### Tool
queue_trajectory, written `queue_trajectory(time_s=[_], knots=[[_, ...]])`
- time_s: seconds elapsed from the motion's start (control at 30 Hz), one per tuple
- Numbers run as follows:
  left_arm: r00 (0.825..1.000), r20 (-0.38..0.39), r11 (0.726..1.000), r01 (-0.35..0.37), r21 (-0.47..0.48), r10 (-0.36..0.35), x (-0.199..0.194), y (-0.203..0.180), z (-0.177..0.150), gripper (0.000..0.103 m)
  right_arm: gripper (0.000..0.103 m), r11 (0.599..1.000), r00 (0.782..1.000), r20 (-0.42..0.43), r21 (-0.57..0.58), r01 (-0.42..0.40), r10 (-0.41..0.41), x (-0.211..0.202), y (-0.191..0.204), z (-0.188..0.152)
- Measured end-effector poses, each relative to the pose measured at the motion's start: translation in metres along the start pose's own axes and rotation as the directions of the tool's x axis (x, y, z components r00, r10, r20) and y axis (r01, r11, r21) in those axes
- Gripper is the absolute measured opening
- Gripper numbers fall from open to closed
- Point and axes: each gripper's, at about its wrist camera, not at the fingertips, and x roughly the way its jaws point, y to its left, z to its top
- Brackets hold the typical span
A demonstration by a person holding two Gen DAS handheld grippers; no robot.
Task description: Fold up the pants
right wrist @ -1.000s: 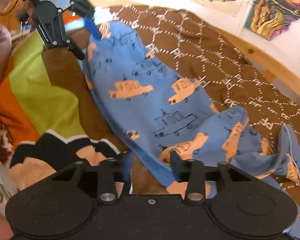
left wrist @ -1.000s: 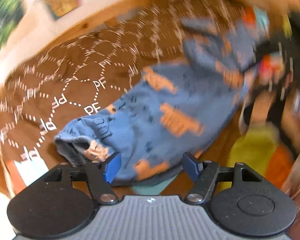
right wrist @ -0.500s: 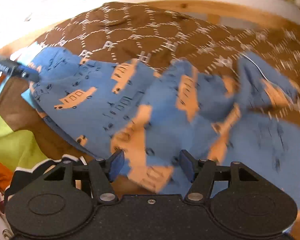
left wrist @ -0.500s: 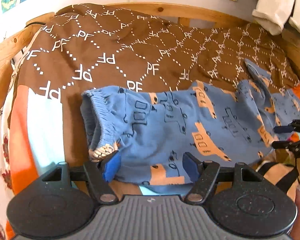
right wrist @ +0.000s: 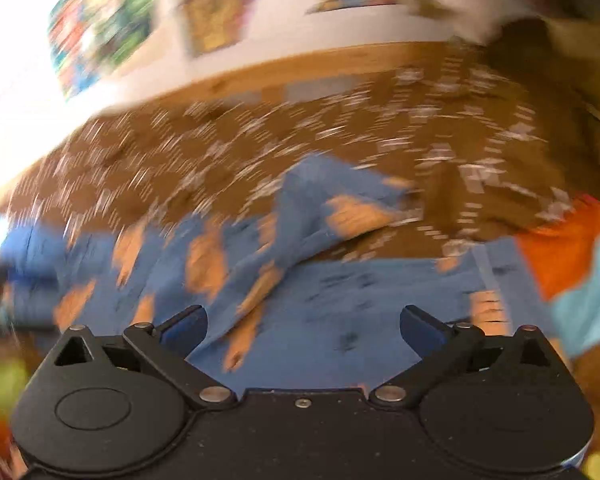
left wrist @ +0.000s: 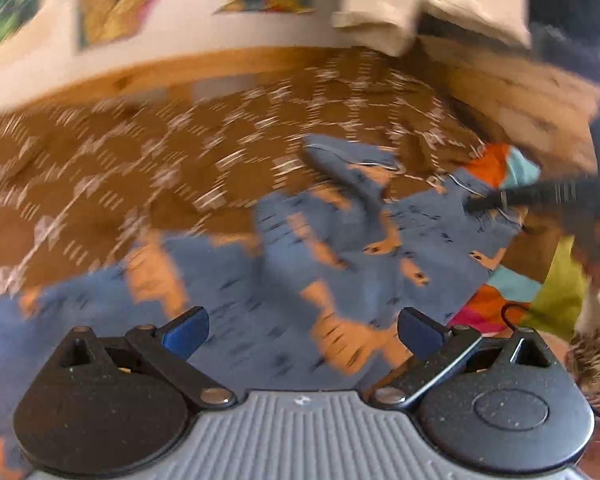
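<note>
The blue pants [left wrist: 284, 280] with orange vehicle prints lie spread on the brown patterned bedspread [left wrist: 120, 184]. One leg is crumpled and twisted up at the far side [left wrist: 352, 176]. My left gripper [left wrist: 302, 330] is open and empty just above the pants' middle. My right gripper [right wrist: 302, 328] is open and empty over the leg section of the pants [right wrist: 340, 304], near the hem. The right gripper also shows in the left wrist view [left wrist: 500, 200], at the far right by the leg end. Both views are blurred by motion.
A wooden bed frame [left wrist: 220, 68] runs along the far side under a wall with posters [right wrist: 112, 16]. A colourful orange, teal and green blanket [left wrist: 540, 300] lies at the right. Beige cloth [left wrist: 420, 8] hangs at the upper right.
Both grippers have swung to the right along the pants, away from the waistband toward the legs. Both have stayed open and empty.
</note>
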Motion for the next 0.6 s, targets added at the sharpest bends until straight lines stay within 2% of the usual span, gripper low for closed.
queue_trajectory(time_s=[0.1, 0.23, 0.3, 0.37, 0.43, 0.5, 0.53, 0.57, 0.6], knots=[[0.997, 0.025, 0.984, -0.075, 0.164, 0.071, 0.022, -0.043, -0.001, 0.102, 0.102, 0.992, 1.000, -0.013, 0.128, 0.012, -0.010, -0.007, -0.030, 0.006], [0.993, 0.037, 0.938, -0.122, 0.324, 0.116, 0.036, -0.076, -0.014, 0.096, 0.102, 0.987, 0.998, -0.025, 0.153, 0.058, -0.055, -0.014, -0.048, 0.003], [0.991, 0.030, 0.917, -0.134, 0.377, 0.132, 0.039, -0.086, -0.023, 0.081, 0.102, 0.989, 0.997, -0.039, 0.134, 0.066, -0.061, -0.014, -0.049, 0.000], [0.988, 0.027, 0.903, -0.151, 0.402, 0.154, 0.041, -0.090, -0.028, 0.071, 0.102, 0.995, 0.996, -0.046, 0.071, 0.073, -0.070, -0.010, -0.045, -0.001], [0.989, 0.025, 0.914, -0.143, 0.381, 0.144, 0.041, -0.088, -0.027, 0.060, 0.102, 0.996, 0.995, -0.037, 0.001, 0.089, -0.089, -0.002, -0.034, 0.003], [0.991, 0.018, 0.931, -0.129, 0.342, 0.131, 0.039, -0.084, -0.026, 0.039, 0.100, 0.996, 0.997, -0.035, -0.049, 0.068, -0.070, 0.007, -0.024, 0.011], [0.992, 0.016, 0.935, -0.125, 0.332, 0.127, 0.040, -0.081, -0.023, 0.033, 0.098, 0.996, 0.998, -0.037, -0.074, 0.055, -0.058, 0.014, -0.018, 0.016], [0.993, 0.015, 0.937, -0.116, 0.329, 0.118, 0.039, -0.081, -0.024, 0.021, 0.093, 0.993, 0.998, -0.040, -0.108, 0.052, -0.056, 0.021, -0.010, 0.022], [0.994, 0.015, 0.939, -0.110, 0.327, 0.112, 0.038, -0.081, -0.024, 0.017, 0.088, 0.988, 0.997, -0.039, -0.147, 0.057, -0.063, 0.029, -0.001, 0.028]])
